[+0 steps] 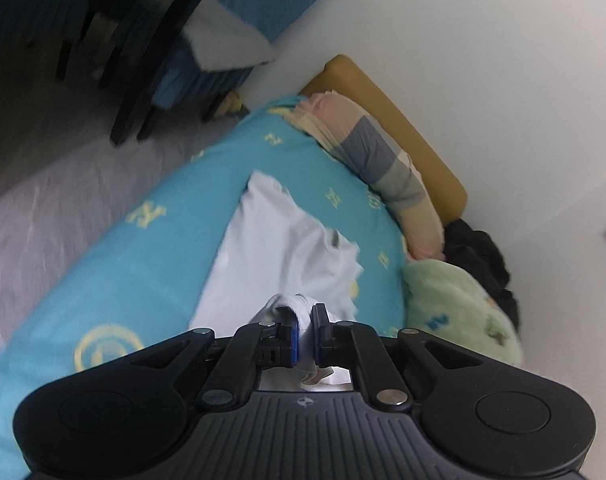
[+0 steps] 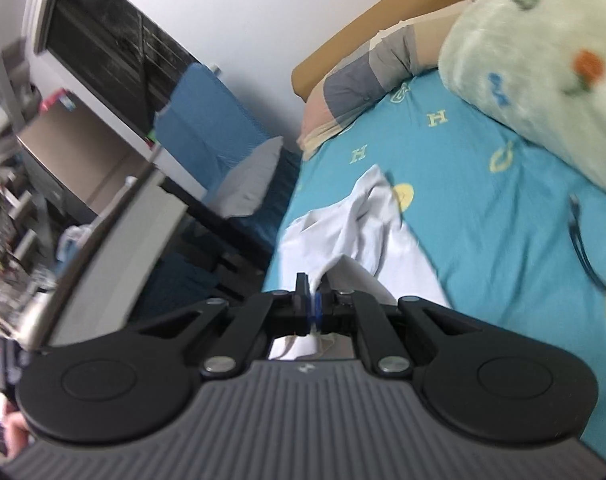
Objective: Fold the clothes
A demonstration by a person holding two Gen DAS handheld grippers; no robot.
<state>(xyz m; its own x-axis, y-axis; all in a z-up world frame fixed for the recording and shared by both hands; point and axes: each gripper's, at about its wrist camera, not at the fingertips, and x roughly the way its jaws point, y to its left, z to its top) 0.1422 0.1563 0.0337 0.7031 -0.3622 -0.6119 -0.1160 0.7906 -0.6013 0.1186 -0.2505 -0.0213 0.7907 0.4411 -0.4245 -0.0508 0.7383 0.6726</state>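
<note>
A bed covered by a turquoise sheet with yellow printed letters and rings (image 1: 151, 264) fills both wrist views, its wooden headboard (image 1: 387, 116) against a white wall. Along the headboard lie a long bolster striped in pink, grey and cream (image 1: 379, 160) and a fluffy pale-green blanket with small printed figures (image 2: 543, 48). A thin black cable (image 2: 579, 240) rests on the sheet, well apart from the work.

The task's thing, a white, lightweight cotton garment (image 1: 279, 248), lies on the sheet near the bed's side edge. Its long axis runs straight away from both tongs toward the bolster, its far end pointing at the headboard. The near end is lifted off the sheet; the far part is rumpled in loose folds and rests on the bed.

The left tongs (image 1: 304, 332) are clenched on a bunched corner of the near edge, cloth filling the narrow gap between the blue pads. The right tongs (image 2: 314, 304) are clamped fully on another part of that near edge, with cloth hanging below them. Neither hand is clearly nearer; both hold the same end, so the cloth lies ahead of each pair. Both views are blurred.
</note>
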